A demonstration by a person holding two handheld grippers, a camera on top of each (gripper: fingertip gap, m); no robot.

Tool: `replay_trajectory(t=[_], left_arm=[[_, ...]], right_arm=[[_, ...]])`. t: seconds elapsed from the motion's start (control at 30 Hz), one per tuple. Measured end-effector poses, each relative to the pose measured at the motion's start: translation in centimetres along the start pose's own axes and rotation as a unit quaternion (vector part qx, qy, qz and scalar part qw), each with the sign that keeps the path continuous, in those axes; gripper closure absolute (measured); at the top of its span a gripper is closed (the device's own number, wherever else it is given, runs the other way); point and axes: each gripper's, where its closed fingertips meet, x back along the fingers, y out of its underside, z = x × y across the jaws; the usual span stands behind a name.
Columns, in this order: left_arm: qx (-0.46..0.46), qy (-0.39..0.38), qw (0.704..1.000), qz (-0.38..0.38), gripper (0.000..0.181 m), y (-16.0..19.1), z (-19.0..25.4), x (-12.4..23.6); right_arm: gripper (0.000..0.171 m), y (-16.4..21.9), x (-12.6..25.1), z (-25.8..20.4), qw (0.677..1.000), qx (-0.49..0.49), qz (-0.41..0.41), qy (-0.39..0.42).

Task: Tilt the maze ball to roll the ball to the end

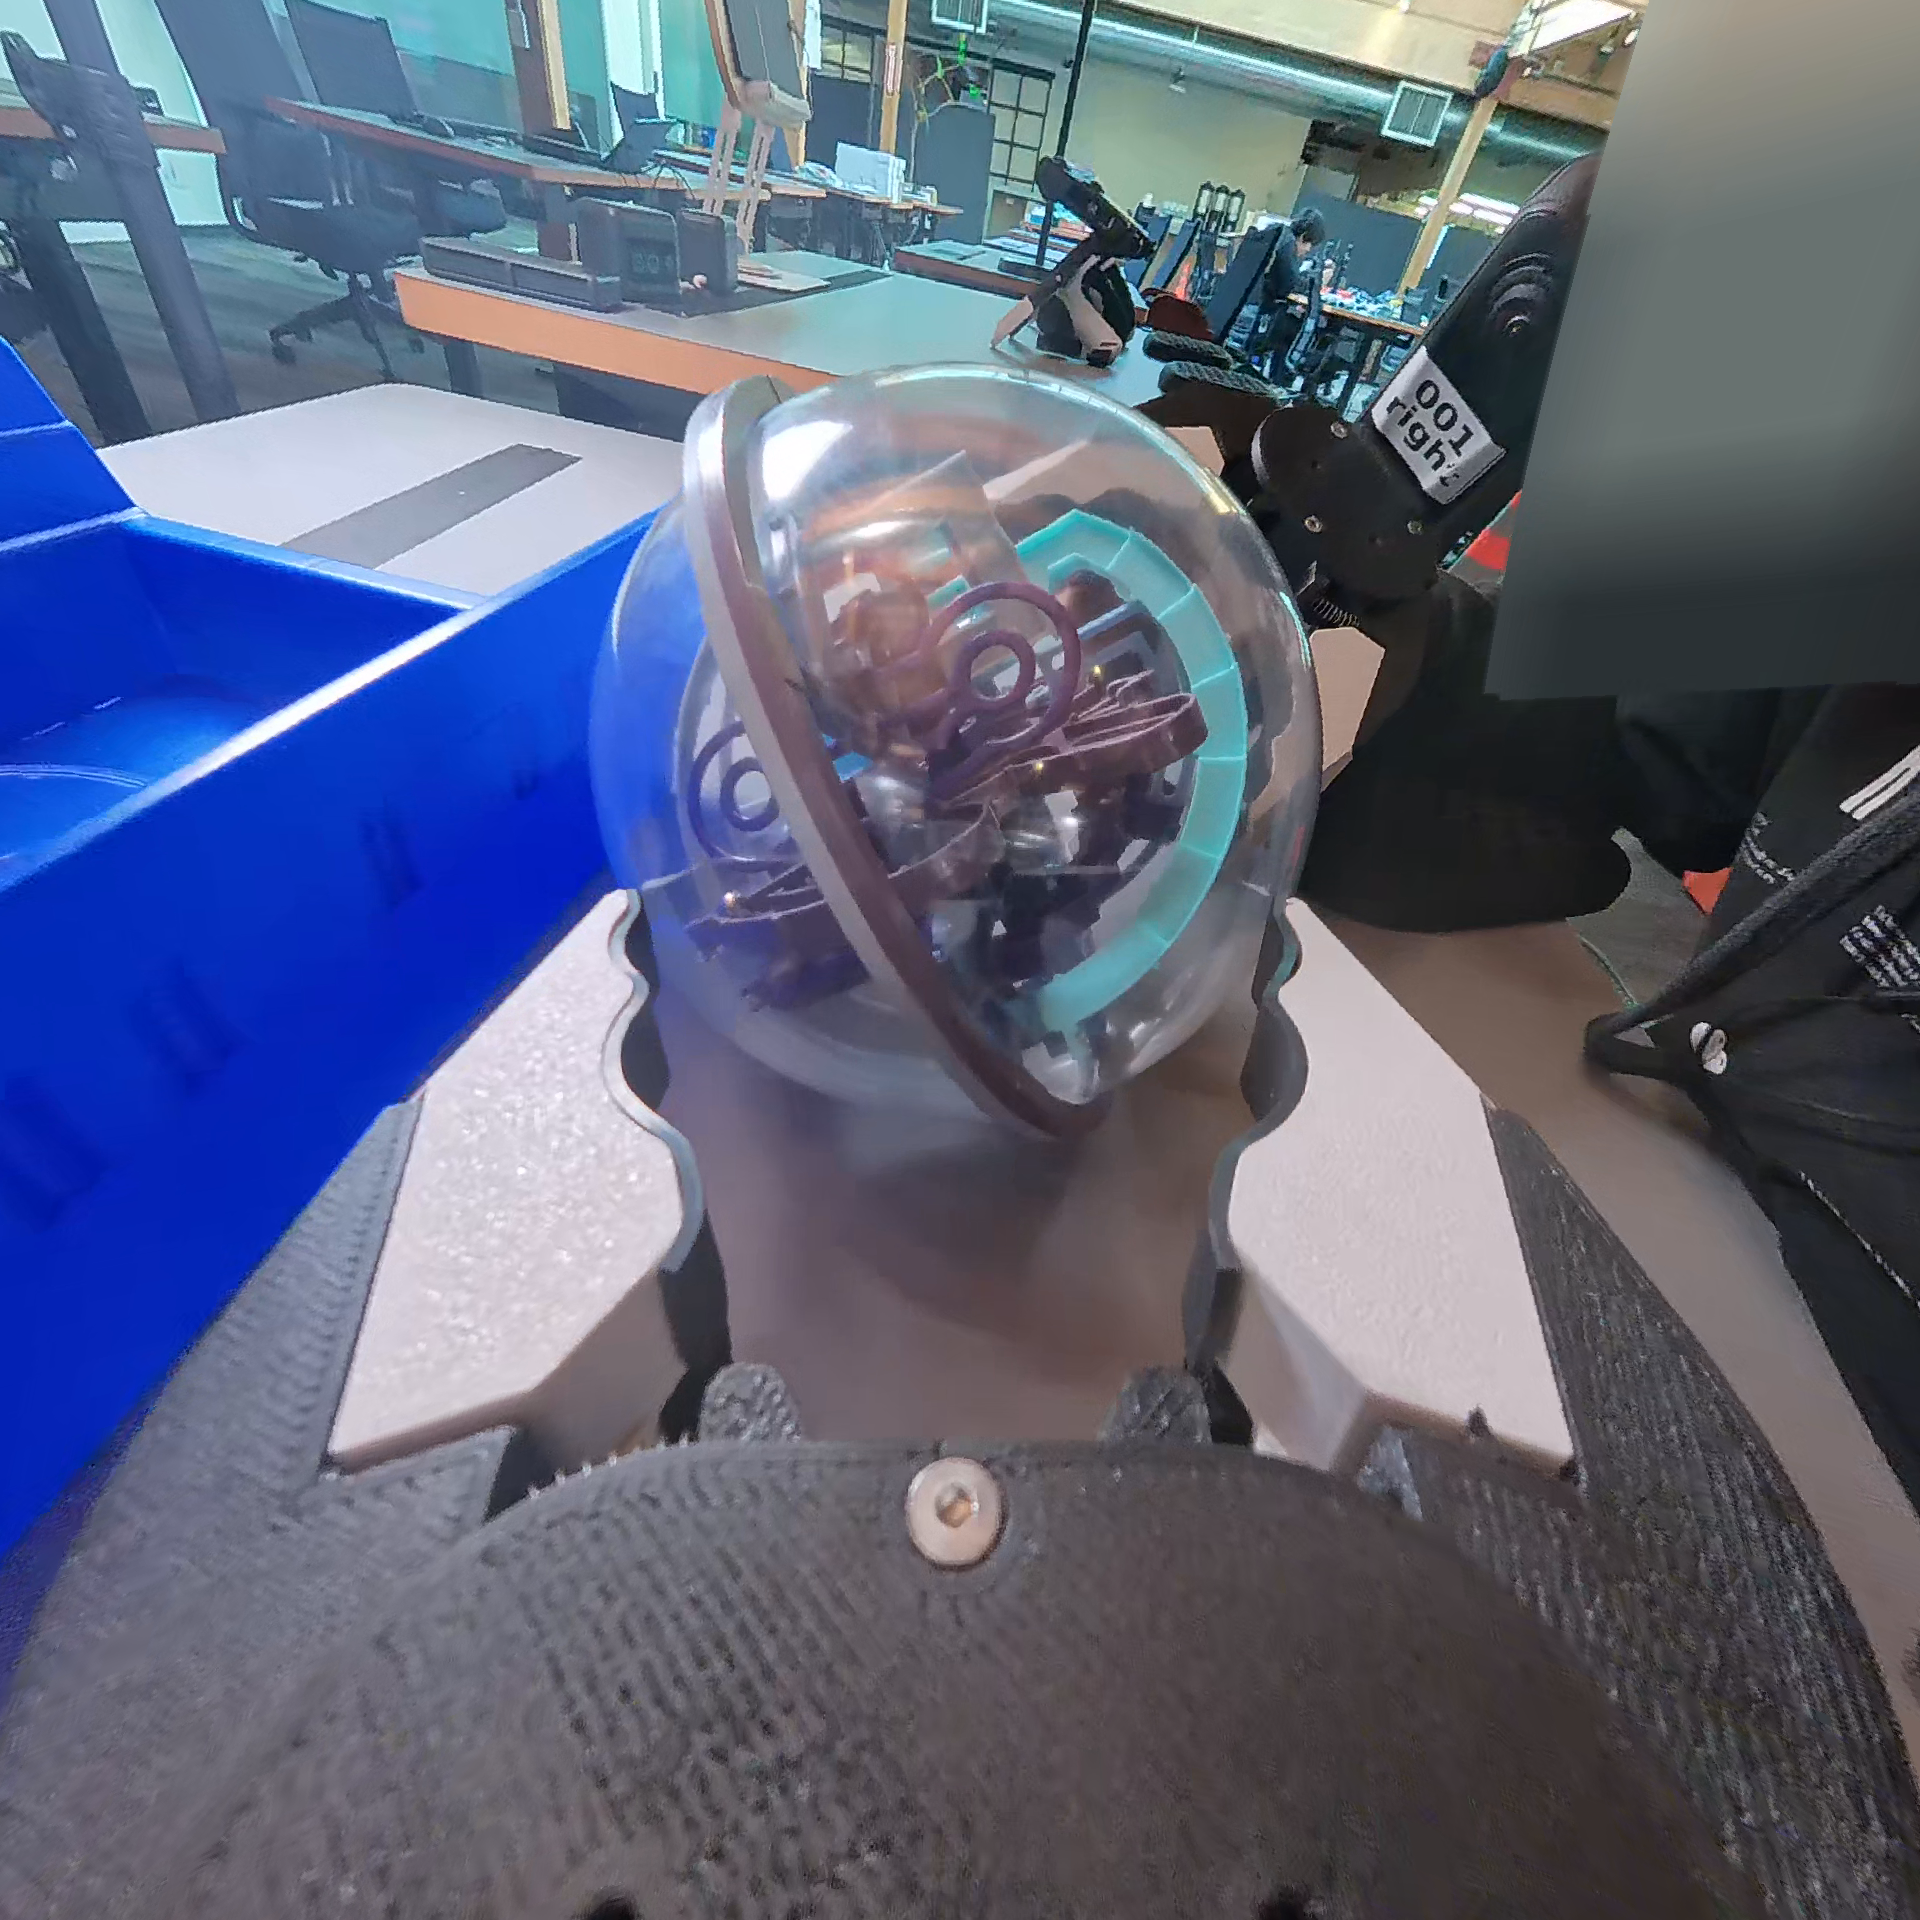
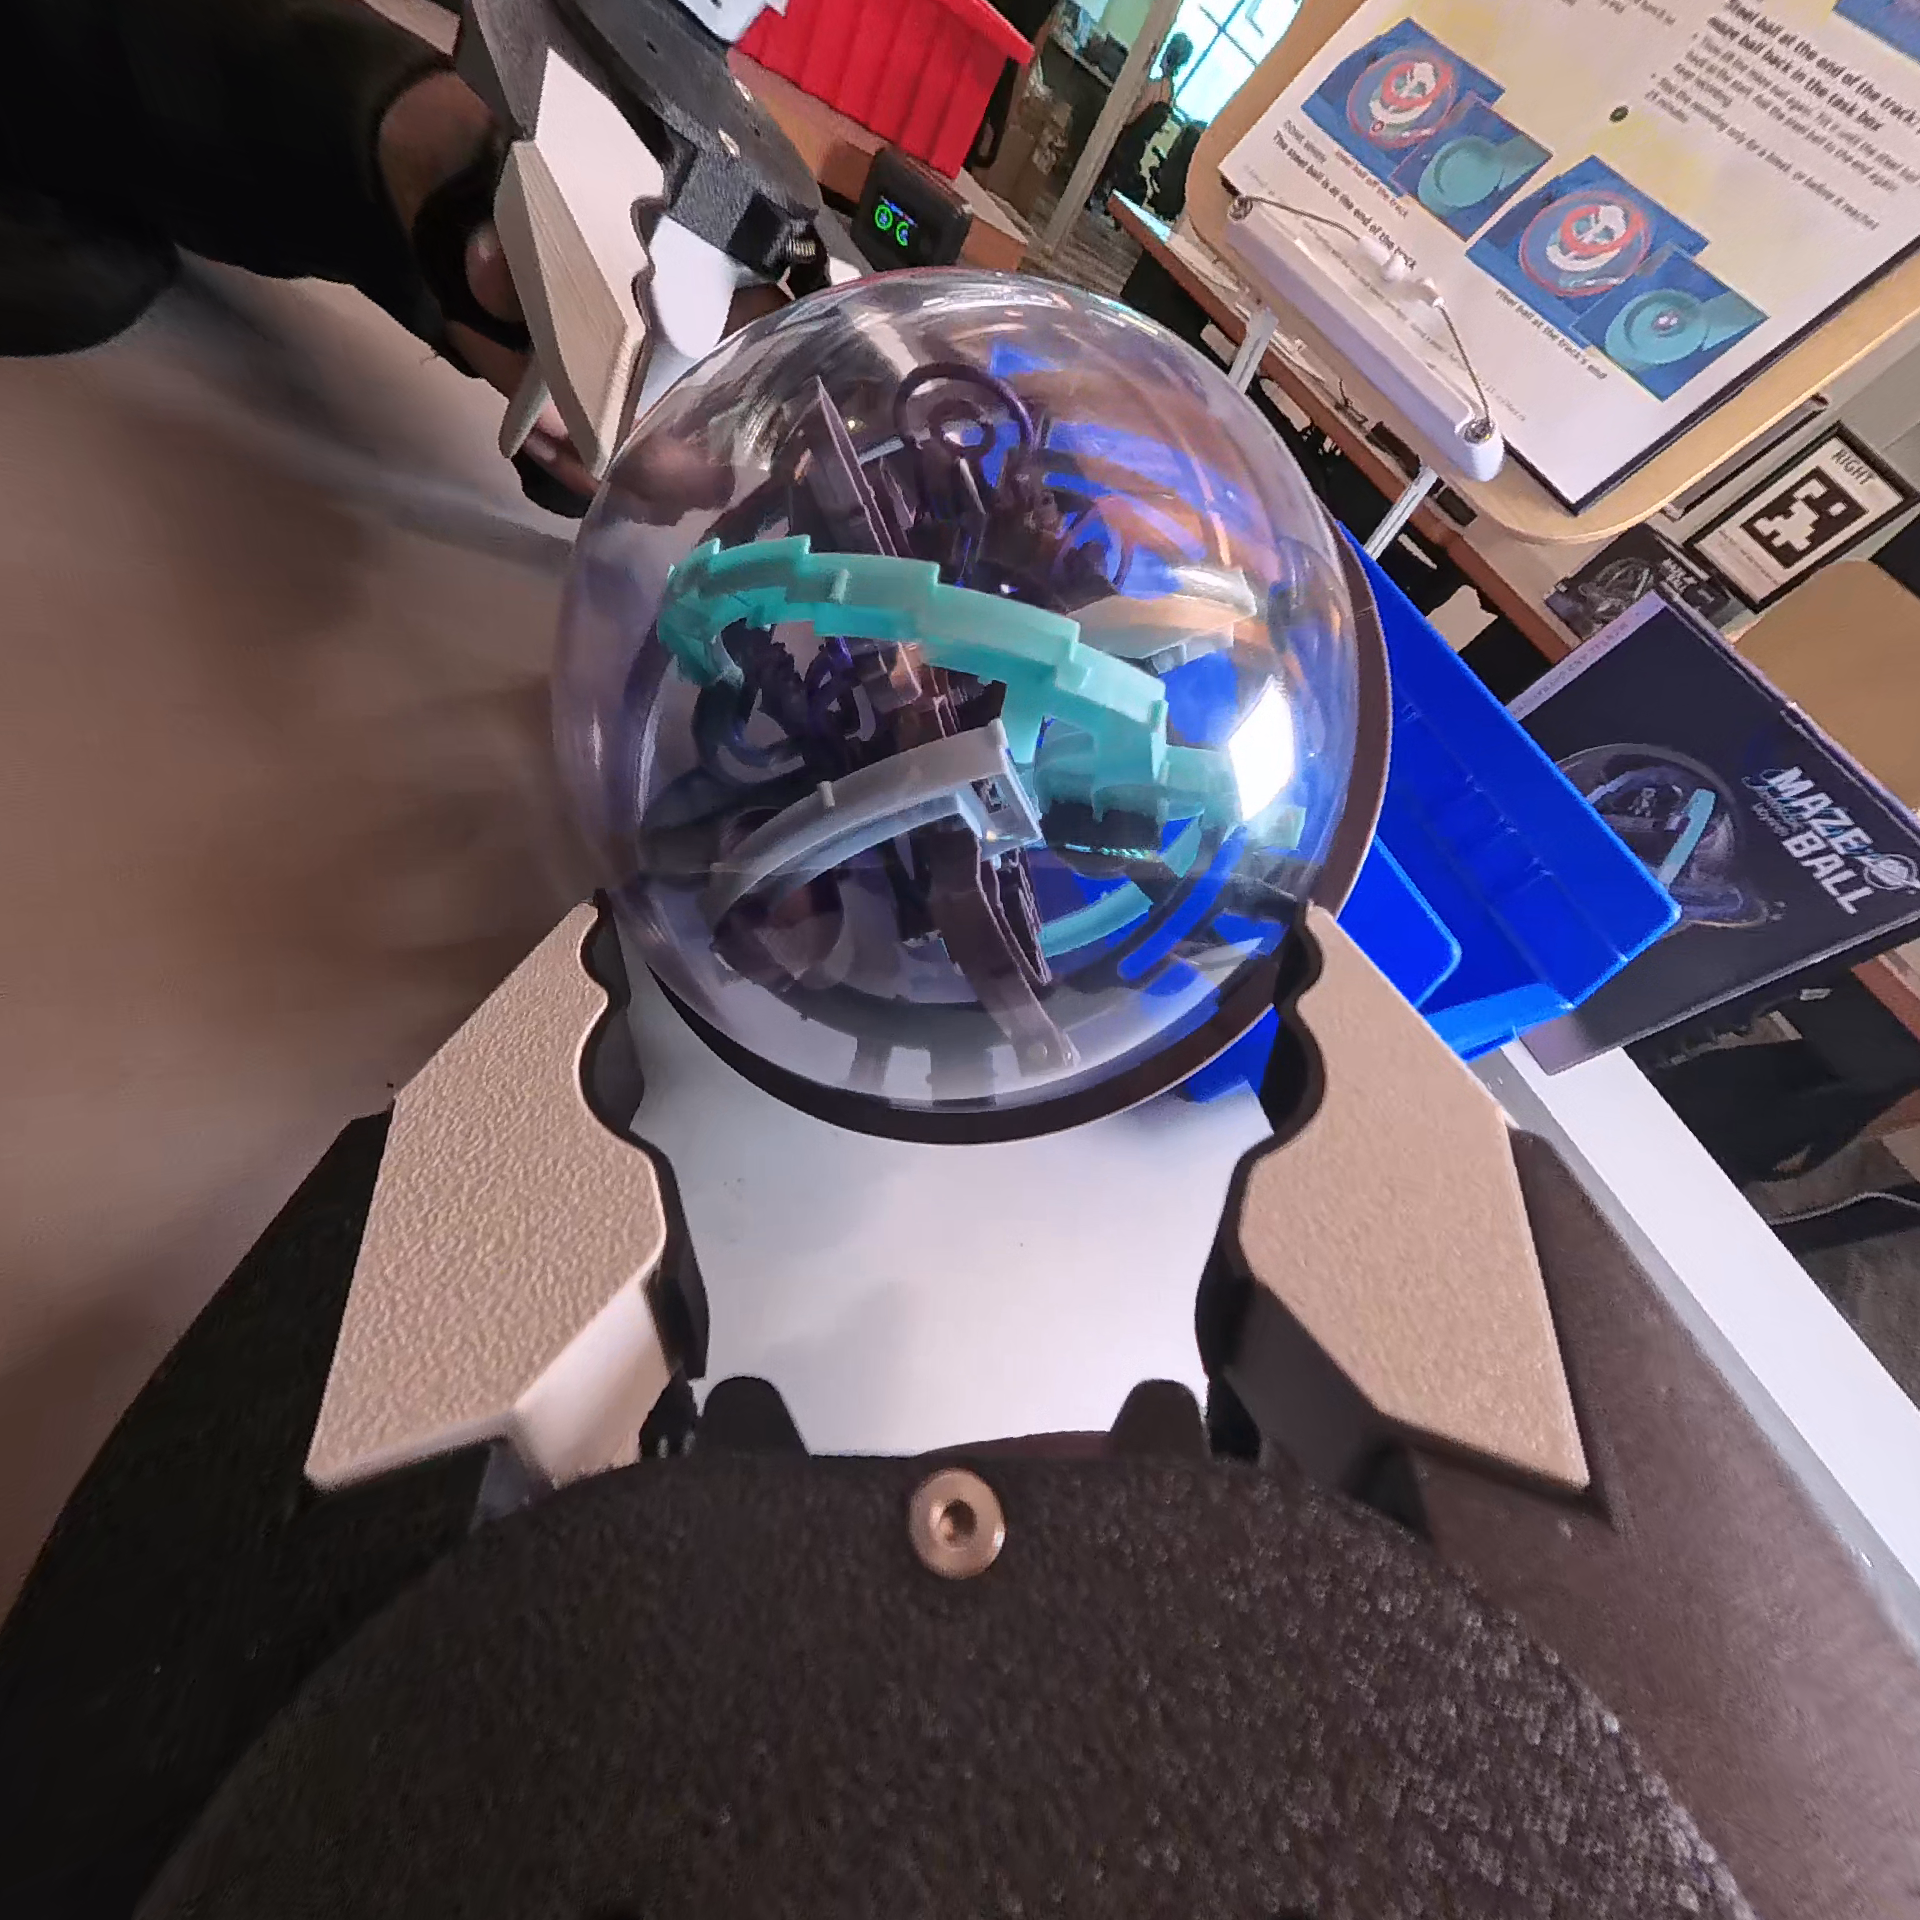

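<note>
The maze ball (image 1: 956, 748) is a clear sphere with purple, grey and teal tracks inside and a dark seam ring. It is tilted, with its underside close over the table. My left gripper (image 1: 956, 925) is shut on its lower half, one finger on each side. My right gripper (image 2: 954, 935) is shut on the same maze ball (image 2: 966, 686) from the opposite side. The right gripper also shows in the left wrist view (image 1: 1351, 488), behind the ball. The left gripper's fingers (image 2: 582, 312) show in the right wrist view at the upper left. I cannot pick out the small steel ball among the tracks.
A blue bin (image 1: 260, 727) stands close beside the ball; it also shows in the right wrist view (image 2: 1507, 831). The ball's dark box (image 2: 1766, 831) leans behind it. An instruction sheet on a stand (image 2: 1558, 208) is farther back. A gloved hand (image 1: 1455, 748) holds the right gripper.
</note>
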Motion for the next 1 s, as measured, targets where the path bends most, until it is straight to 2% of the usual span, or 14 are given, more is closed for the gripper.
replay_trajectory(t=[0.17, 0.47, 0.63, 0.83, 1.0], left_arm=[[0.017, 0.010, 1.000, -0.001, 0.069, 0.4, -0.2, 0.4], [0.101, 0.036, 0.994, 0.024, 0.075, 0.1, -1.5, 0.3], [0.118, 0.009, 0.992, 0.046, 0.083, -0.7, -2.7, 0.5], [-0.016, -0.040, 0.998, 0.053, 0.057, -2.2, -1.7, -0.3], [-0.009, -0.060, 0.998, 0.019, 0.048, -1.5, -2.2, -2.0]], right_arm=[[0.050, -0.5, -0.1, -0.1, 1.000, -0.005, 0.012, 0.003], [0.052, -0.5, -0.4, 0.9, 0.997, -0.065, 0.032, 0.007], [0.055, 0.0, -0.4, 1.9, 0.995, -0.096, 0.037, 0.015], [0.055, -0.2, -0.6, 1.9, 0.992, -0.116, 0.044, 0.009], [0.056, -0.3, -0.7, 2.1, 0.986, -0.156, 0.058, -0.004]])
